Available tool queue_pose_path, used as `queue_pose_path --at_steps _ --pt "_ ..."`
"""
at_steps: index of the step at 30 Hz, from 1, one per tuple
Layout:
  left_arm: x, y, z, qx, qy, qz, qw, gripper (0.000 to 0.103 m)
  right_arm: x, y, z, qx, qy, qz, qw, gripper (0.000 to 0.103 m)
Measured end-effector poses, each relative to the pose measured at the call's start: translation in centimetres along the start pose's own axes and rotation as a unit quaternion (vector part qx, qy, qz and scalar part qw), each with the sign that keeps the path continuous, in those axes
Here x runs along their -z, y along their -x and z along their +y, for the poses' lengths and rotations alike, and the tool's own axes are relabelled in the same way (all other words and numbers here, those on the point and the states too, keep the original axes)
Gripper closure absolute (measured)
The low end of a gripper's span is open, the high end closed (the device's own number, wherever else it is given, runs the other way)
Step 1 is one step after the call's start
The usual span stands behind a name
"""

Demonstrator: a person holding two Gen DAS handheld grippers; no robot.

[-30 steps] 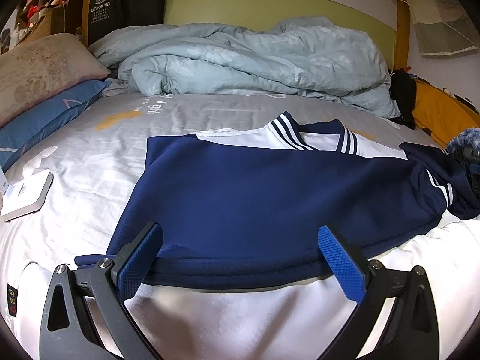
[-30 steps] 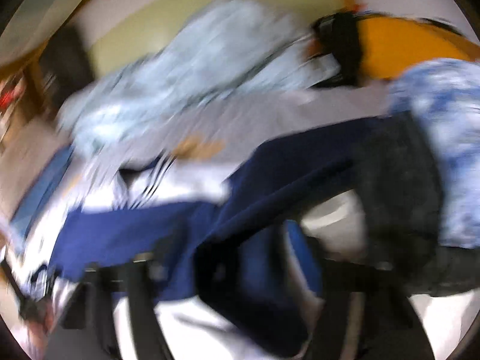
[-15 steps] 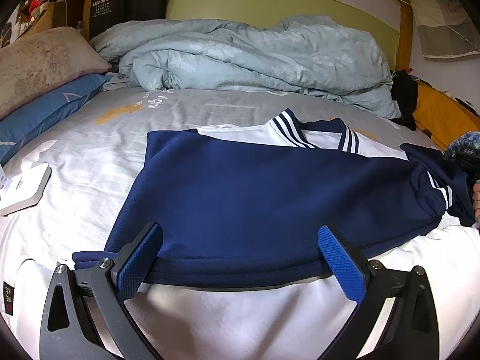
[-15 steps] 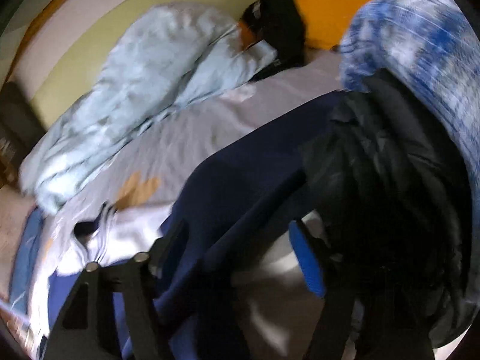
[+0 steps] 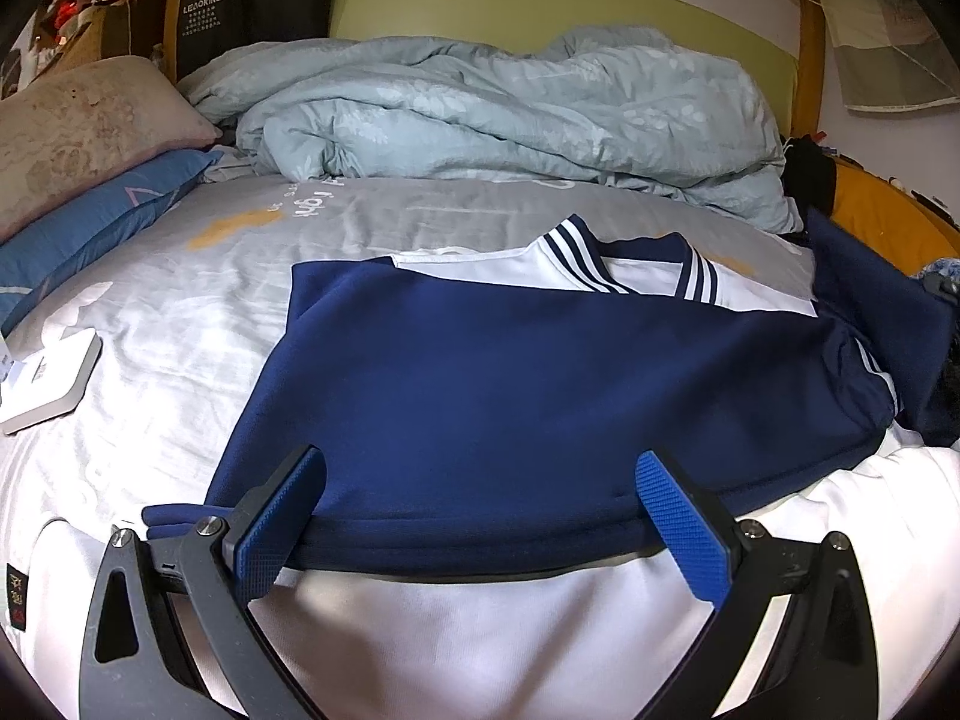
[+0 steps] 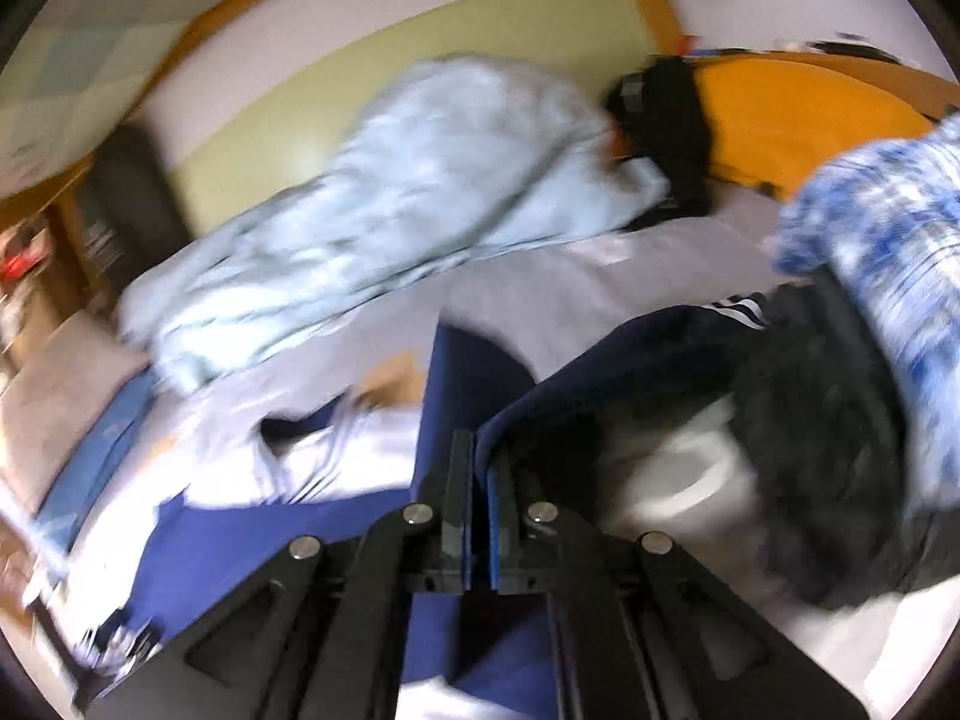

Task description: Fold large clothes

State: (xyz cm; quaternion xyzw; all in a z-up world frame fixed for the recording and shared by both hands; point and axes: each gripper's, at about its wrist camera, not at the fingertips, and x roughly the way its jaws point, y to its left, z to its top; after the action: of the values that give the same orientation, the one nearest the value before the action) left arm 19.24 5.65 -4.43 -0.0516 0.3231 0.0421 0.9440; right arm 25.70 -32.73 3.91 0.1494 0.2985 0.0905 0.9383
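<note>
A navy and white jacket (image 5: 510,384) with a striped collar lies on the bed, its left side folded over the body. My left gripper (image 5: 480,492) is open, its blue pads resting at the near navy hem, holding nothing. In the blurred right wrist view my right gripper (image 6: 480,450) is shut on the jacket's navy sleeve (image 6: 570,366) and holds it lifted off the bed. That raised sleeve shows in the left wrist view (image 5: 870,300) at the right edge.
A crumpled pale blue duvet (image 5: 510,114) fills the back of the bed. Pillows (image 5: 84,138) lie at the left. A white box (image 5: 54,378) sits on the sheet at the left. A dark fuzzy garment (image 6: 840,450) and a blue-white knit (image 6: 888,228) lie at the right.
My right gripper has closed on the navy sleeve and lifted it up from the bed. The left gripper has stayed in place at the hem.
</note>
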Motion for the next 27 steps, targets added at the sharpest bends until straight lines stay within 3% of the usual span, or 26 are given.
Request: queue_pose_path --at_steps 4,5,7,9,12,15,16,21,23,27 --pt "-0.4 0.7 0.8 0.002 0.035 0.004 0.9994 0.000 4.6 -1.8 4.3 -0.077 0.034 0.108 0.991 0.099" --pt "-0.5 1.1 1.0 0.006 0.042 -0.001 0.9991 0.000 6.1 -2.9 5.3 -0.084 0.050 0.144 0.985 0.099" --pt "-0.8 2.0 1.0 0.001 0.034 -0.016 0.9993 0.000 8.0 -4.0 6.9 -0.066 0.095 0.162 0.980 0.098" --pt "-0.9 2.9 0.6 -0.010 0.018 -0.035 0.9992 0.000 8.2 -3.9 7.5 -0.051 0.116 0.149 0.981 0.095" --pt "-0.8 3.1 0.1 -0.008 0.003 -0.038 0.9992 0.000 6.8 -3.2 6.5 -0.067 0.082 0.137 0.985 0.090" --pt "-0.7 2.6 0.2 0.013 0.018 -0.018 0.9996 0.000 4.7 -1.4 5.0 -0.058 0.056 0.098 0.992 0.074" --pt "-0.6 2.5 0.1 0.015 0.019 -0.017 0.9996 0.000 3.8 -0.8 4.2 -0.049 0.044 0.081 0.995 0.068" --pt "-0.5 2.8 -0.8 0.005 -0.003 -0.031 0.9995 0.000 0.3 0.4 -0.1 0.015 -0.012 0.024 1.000 0.062" --pt "-0.5 2.7 -0.8 0.011 -0.001 -0.028 0.9995 0.000 -0.6 -0.3 -2.1 0.055 -0.031 0.016 0.998 0.062" --pt "-0.4 1.9 -0.2 0.025 0.026 -0.009 0.9993 0.000 -1.0 -2.8 -6.0 0.072 -0.090 0.045 0.992 0.055"
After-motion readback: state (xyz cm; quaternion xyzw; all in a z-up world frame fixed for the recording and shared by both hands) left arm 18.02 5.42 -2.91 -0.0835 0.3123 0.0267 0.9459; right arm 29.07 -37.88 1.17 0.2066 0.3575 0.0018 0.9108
